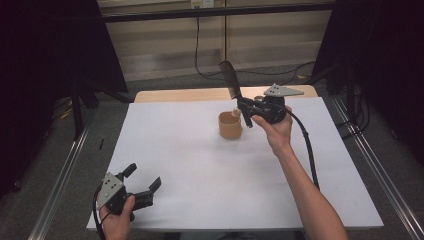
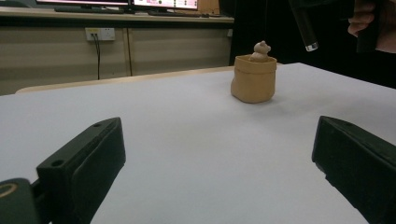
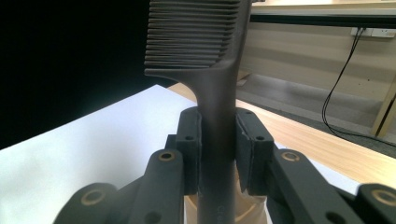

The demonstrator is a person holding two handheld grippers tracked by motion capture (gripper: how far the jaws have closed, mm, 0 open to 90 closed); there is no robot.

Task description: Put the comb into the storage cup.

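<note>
A dark brown comb [image 1: 229, 76] stands nearly upright above the table, teeth end up. My right gripper [image 1: 243, 106] is shut on its handle [image 3: 217, 116], just right of and above a small tan pot [image 1: 230, 125]. The pot [image 2: 253, 78] sits mid-table with a little tan figure [image 2: 261, 50] poking out of its top. The comb's lower tip [image 2: 308, 28] hangs beside that pot. My left gripper [image 1: 143, 181] rests at the near left corner of the table, open, with nothing between its fingers [image 2: 84, 163].
A white sheet [image 1: 190, 165] covers most of the wooden table [image 1: 170, 94]. A black cable [image 1: 306, 145] trails from the right gripper along the forearm. Dark curtains [image 1: 60, 45] and metal floor rails [image 1: 60, 175] flank the table.
</note>
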